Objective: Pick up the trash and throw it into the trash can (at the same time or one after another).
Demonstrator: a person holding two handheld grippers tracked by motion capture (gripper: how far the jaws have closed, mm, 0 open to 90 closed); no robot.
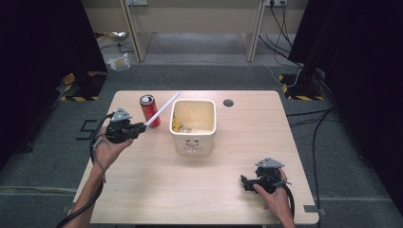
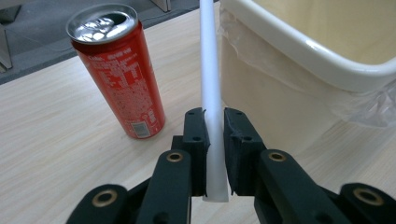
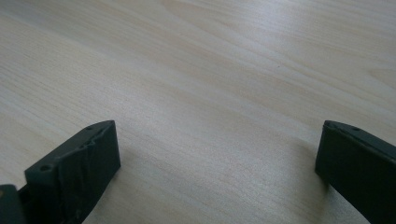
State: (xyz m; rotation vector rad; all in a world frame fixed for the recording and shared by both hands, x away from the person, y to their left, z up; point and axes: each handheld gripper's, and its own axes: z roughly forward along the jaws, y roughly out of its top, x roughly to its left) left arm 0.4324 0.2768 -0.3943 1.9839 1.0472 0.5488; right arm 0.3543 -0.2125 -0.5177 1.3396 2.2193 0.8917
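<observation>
The table (image 1: 157, 190) carries one red can (image 1: 149, 109), one cream bin (image 1: 193, 126) and one white tube (image 1: 163, 109). Two claws are at work above it: the left claw (image 1: 141, 127), with one tube between its two jaws, and the right claw (image 1: 243, 183). Two hands hold them, one claw each. The table has one round hole (image 1: 228, 102).

A bright red can (image 2: 119, 74) with fine white print and a silver top stands at ten o'clock on the pale, wood-grained table (image 1: 199, 190), and the stick (image 2: 211, 88) beside it is plain white. The bin (image 1: 193, 124) at twelve o'clock is cream, lined with clear film and showing yellow scraps inside. Both hand-held grippers, left (image 2: 215, 135) and right (image 3: 217, 168), are matt black.
</observation>
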